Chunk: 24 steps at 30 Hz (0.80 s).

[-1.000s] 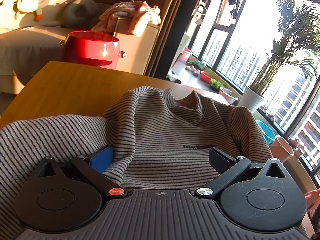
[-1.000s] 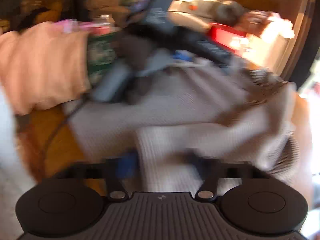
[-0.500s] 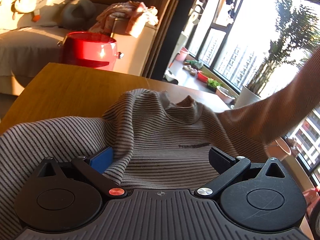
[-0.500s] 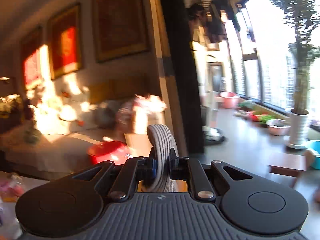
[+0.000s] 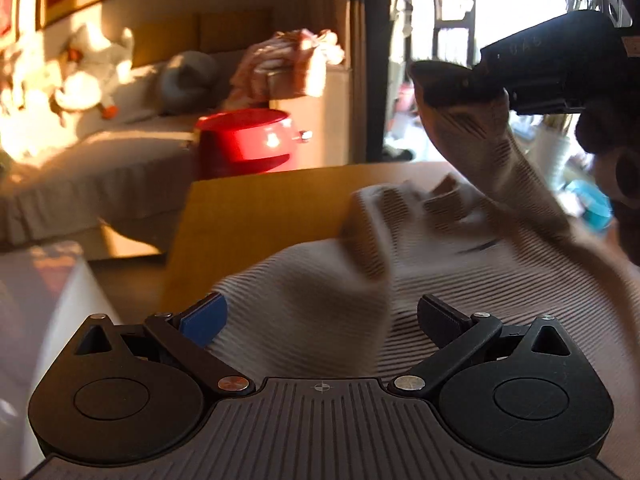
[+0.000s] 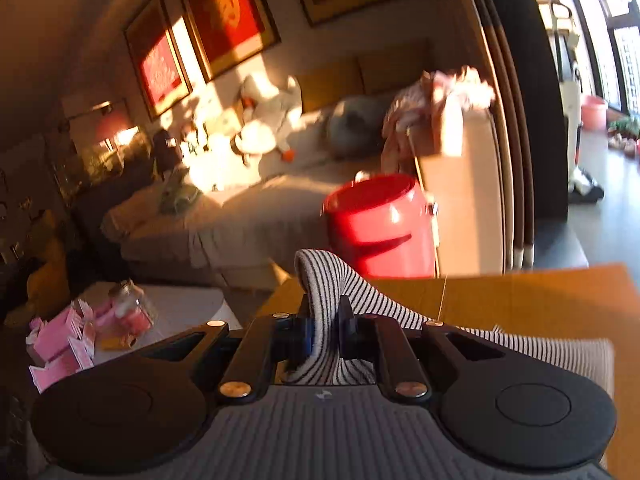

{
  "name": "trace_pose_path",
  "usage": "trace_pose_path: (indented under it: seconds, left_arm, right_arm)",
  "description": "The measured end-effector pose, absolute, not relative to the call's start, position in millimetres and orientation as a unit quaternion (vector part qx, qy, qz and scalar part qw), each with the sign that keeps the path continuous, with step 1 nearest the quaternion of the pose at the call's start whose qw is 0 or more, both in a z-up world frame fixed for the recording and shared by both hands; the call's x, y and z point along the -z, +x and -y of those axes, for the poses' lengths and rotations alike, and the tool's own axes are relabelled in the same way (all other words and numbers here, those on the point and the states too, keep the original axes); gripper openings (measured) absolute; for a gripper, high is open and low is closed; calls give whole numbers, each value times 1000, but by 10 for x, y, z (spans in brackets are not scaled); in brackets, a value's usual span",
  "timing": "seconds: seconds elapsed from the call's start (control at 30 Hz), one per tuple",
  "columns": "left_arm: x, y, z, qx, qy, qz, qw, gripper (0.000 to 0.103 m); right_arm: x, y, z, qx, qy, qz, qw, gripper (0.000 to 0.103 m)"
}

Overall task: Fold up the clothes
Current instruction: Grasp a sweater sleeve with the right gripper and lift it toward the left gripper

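Red bucket [image 6: 380,224], contents unseen, perhaps empty

Motion-blurred striped sweater [image 5: 420,248]

Left gripper [image 5: 320,320]: matte black plastic body with a ribbed grey top plate bearing a small crosshair mark, two round black discs, black linkage arms pinned by one copper-coloured and one silver screw, one blue finger pad [image 5: 204,318] and one black. Right gripper [image 6: 324,330]: same black build, ribbed plate, brass-toned screws.
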State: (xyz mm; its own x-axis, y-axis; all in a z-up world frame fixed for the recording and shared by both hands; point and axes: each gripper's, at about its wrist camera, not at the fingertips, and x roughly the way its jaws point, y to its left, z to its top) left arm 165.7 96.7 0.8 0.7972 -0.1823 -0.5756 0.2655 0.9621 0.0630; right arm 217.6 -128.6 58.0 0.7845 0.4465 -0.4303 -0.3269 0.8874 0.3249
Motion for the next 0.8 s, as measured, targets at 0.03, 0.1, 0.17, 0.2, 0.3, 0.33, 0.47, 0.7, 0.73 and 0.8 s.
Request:
trace_pose_path:
  seconds: [0.03,0.1,0.17,0.2,0.3,0.33,0.47,0.7,0.73,0.8]
  left_arm:
    - [16,1682,-957,115,85,-296,945,103]
    - [92,1743,-911,118,115,-297,941,100]
    - [163,1826,-910,123,130,-299,937,66]
    - [182,1890,-952,122,124,-307,936,48]
    - [92,2063,-1236,104,57,-312,943,9]
    - [44,2118,-1342,85,37,-309,947,9]
    - [-147,2266,-1707,33,-24,-295,955,8]
    - [-244,2087,-1677,94,-74,-313,942,65]
    - [-248,2063,-1689,100,-84,-318,939,67]
    - [-263,2097,-1726,104,-110,-328,932,78]
  right_arm:
    - [-512,2198,1266,-206,121,-263,935,12]
    - [-397,2218,1250,-205,128,-275,930,17]
    - [-384,2123,1357,-203,136,-271,931,18]
    - [-386,2083,1422,-196,132,-269,934,22]
    - [-374,1969,1615,-175,122,-267,940,28]
    - [-314,1949,1671,-167,116,-276,939,28]
    - [87,1962,1728,-145,84,-329,930,31]
    - [251,1804,1345,-146,-34,-328,933,38]
    - [199,1679,1221,-173,-65,-315,931,42]
    - [97,1408,947,-236,-117,-291,920,58]
